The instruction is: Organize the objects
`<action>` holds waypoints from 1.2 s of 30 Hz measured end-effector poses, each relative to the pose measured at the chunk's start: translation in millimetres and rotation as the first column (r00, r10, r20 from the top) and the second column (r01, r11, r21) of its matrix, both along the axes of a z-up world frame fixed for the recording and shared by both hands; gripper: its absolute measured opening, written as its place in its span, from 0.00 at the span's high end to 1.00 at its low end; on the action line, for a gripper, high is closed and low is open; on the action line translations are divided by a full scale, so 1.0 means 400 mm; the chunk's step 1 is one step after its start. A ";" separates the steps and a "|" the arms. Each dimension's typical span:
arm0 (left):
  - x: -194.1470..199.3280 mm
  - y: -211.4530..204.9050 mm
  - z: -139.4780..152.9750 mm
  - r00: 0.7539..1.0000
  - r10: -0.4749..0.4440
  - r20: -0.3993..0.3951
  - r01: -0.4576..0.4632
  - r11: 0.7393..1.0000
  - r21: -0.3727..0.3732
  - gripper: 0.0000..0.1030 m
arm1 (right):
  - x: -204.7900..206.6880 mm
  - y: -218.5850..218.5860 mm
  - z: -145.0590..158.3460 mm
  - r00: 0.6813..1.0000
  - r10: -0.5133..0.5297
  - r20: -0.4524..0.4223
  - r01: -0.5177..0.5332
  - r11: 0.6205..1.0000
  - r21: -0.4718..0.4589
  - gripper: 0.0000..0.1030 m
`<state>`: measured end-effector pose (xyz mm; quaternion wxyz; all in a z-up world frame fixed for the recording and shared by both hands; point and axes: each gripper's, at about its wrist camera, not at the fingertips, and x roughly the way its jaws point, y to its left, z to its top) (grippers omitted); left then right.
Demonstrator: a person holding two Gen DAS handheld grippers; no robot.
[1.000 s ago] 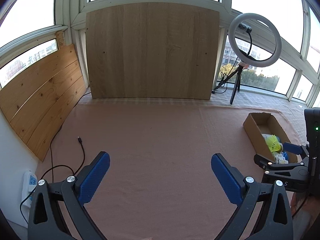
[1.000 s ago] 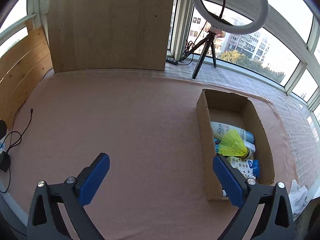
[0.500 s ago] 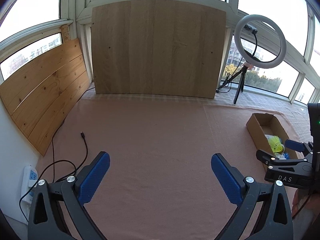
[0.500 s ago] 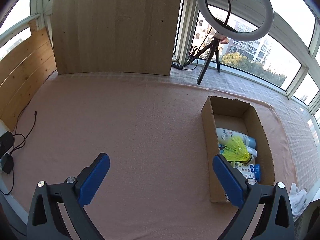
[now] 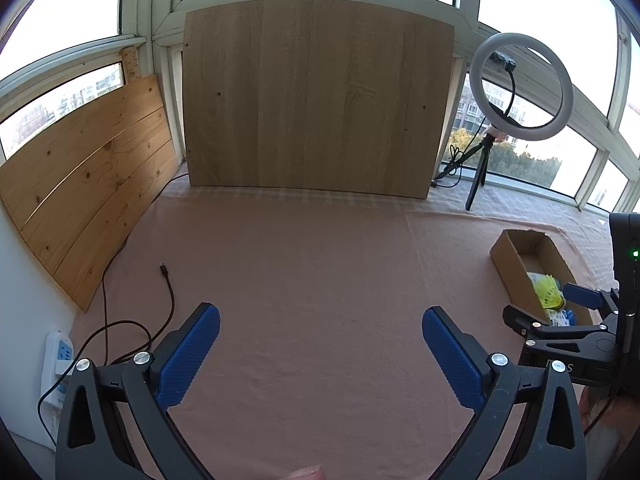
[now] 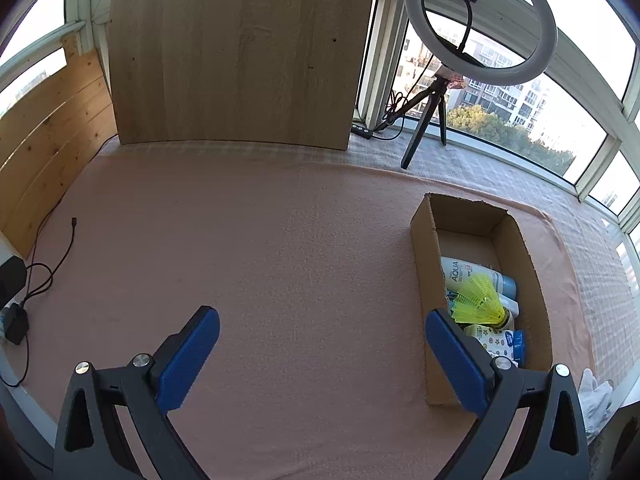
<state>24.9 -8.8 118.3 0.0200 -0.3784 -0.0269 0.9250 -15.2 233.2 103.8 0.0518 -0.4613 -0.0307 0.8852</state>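
Note:
A cardboard box (image 6: 424,280) lies on the pink cloth at the right. In it are a yellow shuttlecock (image 6: 478,296), a white AQUA bottle (image 6: 464,270) and a small patterned pack (image 6: 490,336). My right gripper (image 6: 322,340) is open and empty, above the cloth just left of the box. My left gripper (image 5: 320,340) is open and empty over bare cloth. The left wrist view shows the box (image 5: 510,264), the shuttlecock (image 5: 548,290) and the right gripper (image 5: 548,308) at the far right.
A large wooden board (image 5: 316,96) leans against the back windows. Wooden planks (image 5: 84,196) line the left wall. A ring light on a tripod (image 6: 476,20) stands at the back right. A power strip (image 5: 60,356) and a black cable (image 5: 168,300) lie at the left. A white glove (image 6: 596,396) lies right of the box.
Both grippers have drawn back and up from the table, so the box and the boards look smaller and farther. The jaws stay open and nothing on the cloth has moved.

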 end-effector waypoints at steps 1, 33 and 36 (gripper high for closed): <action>-0.002 0.001 -0.001 1.000 0.000 0.001 0.000 1.000 -0.007 0.00 | -0.001 -0.001 -0.002 1.000 0.000 0.002 0.000 1.000 -0.001 0.02; -0.029 0.021 -0.004 1.000 -0.010 0.014 0.011 0.999 -0.048 0.00 | -0.013 -0.009 -0.008 1.000 0.007 0.019 -0.007 1.000 0.000 0.02; -0.030 0.020 -0.004 1.000 -0.011 0.015 0.012 0.999 -0.049 0.00 | -0.013 -0.009 -0.008 1.000 0.007 0.019 -0.007 1.000 -0.001 0.02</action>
